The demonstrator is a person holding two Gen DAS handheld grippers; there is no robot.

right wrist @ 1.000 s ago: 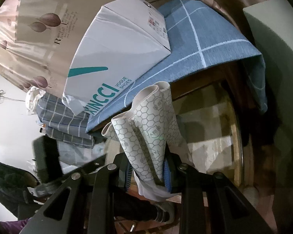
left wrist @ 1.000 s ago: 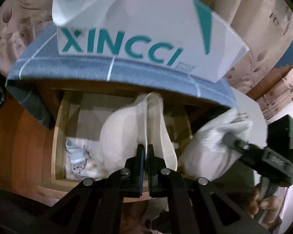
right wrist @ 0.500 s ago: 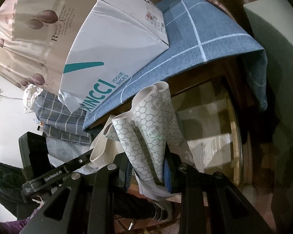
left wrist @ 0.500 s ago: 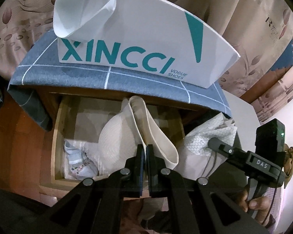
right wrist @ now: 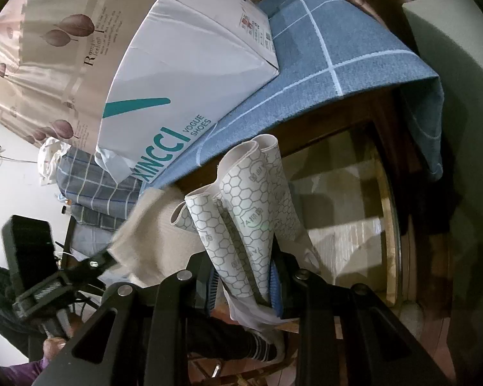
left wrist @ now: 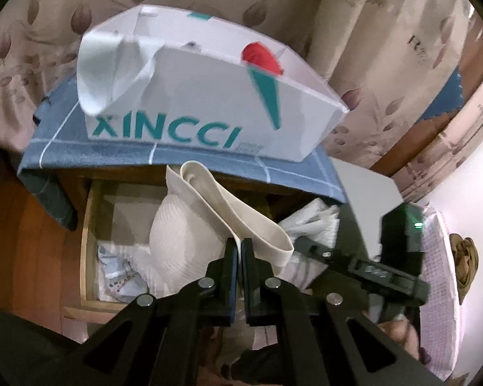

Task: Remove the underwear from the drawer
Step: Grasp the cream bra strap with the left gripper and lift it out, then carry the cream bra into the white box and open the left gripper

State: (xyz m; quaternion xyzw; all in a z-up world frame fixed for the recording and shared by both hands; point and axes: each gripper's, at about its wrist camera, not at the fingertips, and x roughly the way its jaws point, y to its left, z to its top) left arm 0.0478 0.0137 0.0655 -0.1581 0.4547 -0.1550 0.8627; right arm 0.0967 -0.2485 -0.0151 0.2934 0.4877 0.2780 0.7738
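Our left gripper hides the spot where its pressed-together fingers pinch the cream ribbed underwear, low centre above the open wooden drawer. Our right gripper clamps a white hexagon-printed garment, its lower end hidden. Upper frame, a white shoe box reading "XINCCI VOGUE SHOES" sits on a blue checked cloth; something red inside is blurred.

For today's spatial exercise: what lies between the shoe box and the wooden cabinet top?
A blue grid-lined cloth lies there, spread under the shoe box and draping over the cabinet's edge above the open drawer. Both wrist views show it.
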